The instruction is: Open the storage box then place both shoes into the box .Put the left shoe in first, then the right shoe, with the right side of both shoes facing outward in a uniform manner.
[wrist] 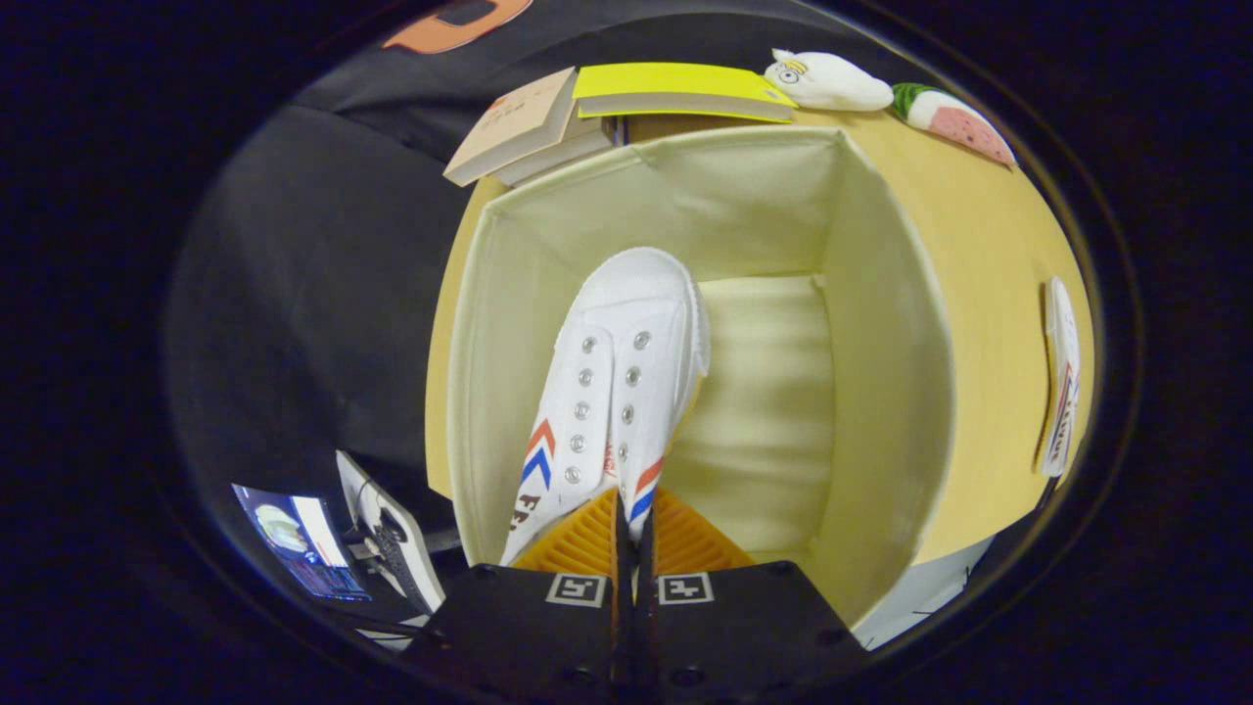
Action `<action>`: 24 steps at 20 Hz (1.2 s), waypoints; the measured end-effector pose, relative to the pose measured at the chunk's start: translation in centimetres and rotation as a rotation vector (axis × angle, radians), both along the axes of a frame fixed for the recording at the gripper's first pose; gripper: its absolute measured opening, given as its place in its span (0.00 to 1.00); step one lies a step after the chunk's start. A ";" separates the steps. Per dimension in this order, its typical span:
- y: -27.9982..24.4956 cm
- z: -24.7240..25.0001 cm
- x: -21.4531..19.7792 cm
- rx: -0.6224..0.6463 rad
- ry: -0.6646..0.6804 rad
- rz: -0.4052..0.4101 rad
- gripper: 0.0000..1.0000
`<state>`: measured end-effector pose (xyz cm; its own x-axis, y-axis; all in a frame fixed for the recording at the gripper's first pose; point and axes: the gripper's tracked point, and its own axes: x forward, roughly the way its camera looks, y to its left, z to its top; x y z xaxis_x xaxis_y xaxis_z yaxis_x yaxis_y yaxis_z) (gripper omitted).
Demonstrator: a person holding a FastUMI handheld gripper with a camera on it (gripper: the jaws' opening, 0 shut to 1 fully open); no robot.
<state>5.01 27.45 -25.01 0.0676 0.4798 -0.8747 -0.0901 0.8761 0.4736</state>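
Gripper view: shoe [617,382] toe-down in box [881,392]

1. A storage box [881,323] stands open on a table [989,255].
2. One shoe [612,392] hangs inside the box, toward its left wall, gripped at the heel by the gripper [631,534].
3. A second shoe [1060,377] lies on the table, right of the box.
4. Books [587,113] lie beyond the box; two plush toys [881,93] lie to their right.

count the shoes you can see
2: one white shoe pinched in the gripper jaws, hanging inside the open storage box; the other shoe on the table beside it.
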 end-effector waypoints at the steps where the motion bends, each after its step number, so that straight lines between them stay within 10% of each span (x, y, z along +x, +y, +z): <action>1: 0.3 -0.5 0.1 -0.003 0.008 0.001 0.06; 8: 1.7 -1.3 -0.5 0.041 0.039 -0.030 0.26; 13: -0.2 1.0 -0.9 0.031 -0.050 -0.065 0.88; 24: -14.8 13.1 0.1 -0.125 -0.571 -0.198 0.95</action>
